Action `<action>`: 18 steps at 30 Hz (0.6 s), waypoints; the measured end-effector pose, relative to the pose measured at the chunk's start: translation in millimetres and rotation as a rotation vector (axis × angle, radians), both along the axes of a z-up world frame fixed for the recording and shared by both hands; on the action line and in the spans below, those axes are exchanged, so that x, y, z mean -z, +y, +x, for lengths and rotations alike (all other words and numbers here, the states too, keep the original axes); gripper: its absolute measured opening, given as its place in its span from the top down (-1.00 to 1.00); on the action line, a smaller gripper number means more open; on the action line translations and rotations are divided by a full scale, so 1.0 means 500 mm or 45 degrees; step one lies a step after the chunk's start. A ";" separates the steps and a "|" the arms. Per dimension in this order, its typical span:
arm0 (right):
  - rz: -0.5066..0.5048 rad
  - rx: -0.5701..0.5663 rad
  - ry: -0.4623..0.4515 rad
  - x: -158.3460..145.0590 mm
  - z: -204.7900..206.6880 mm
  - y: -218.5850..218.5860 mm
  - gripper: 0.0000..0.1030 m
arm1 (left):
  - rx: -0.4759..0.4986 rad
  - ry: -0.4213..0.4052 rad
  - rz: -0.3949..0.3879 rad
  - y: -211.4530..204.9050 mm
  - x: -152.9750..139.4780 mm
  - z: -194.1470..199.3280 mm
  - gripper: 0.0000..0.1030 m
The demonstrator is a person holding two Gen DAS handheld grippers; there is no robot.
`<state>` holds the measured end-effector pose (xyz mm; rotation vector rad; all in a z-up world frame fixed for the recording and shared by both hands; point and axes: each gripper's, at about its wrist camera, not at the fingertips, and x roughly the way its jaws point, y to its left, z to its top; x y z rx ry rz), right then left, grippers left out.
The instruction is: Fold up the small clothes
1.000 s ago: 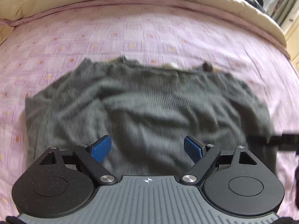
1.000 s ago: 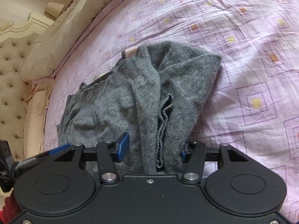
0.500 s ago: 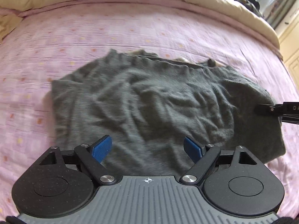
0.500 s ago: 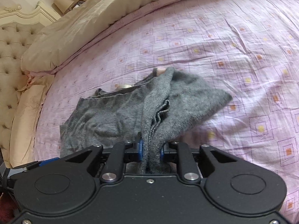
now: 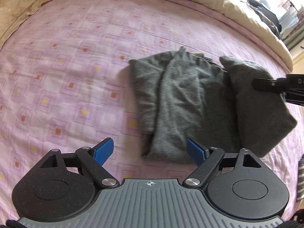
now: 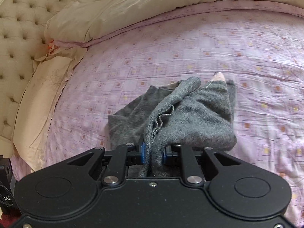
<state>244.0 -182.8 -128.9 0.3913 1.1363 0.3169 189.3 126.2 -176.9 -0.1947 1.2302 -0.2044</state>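
Right gripper (image 6: 153, 154) clamped on grey sweater (image 5: 180, 102) edge, mid-fold; left gripper (image 5: 150, 151) open beside sweater. Next: lay flap across.

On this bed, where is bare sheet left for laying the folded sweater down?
Free: the wide stretch of pink sheet left of the grey sweater in the left wrist view, running to the cream pillows; also the band between sweater and beige duvet. Crowded: around the sweater, where the right gripper pinches a fold and the left gripper hovers open.
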 end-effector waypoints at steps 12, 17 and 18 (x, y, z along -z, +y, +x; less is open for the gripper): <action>-0.143 -0.160 0.082 0.079 0.024 0.188 0.25 | -0.028 0.061 -0.007 0.078 0.031 -0.010 -0.63; 0.079 -0.179 -0.017 0.050 0.010 0.190 0.20 | -0.014 0.075 -0.001 0.083 0.034 -0.014 -0.63; 0.104 -0.185 -0.048 0.038 0.006 0.187 0.20 | -0.012 0.077 0.000 0.084 0.034 -0.013 -0.63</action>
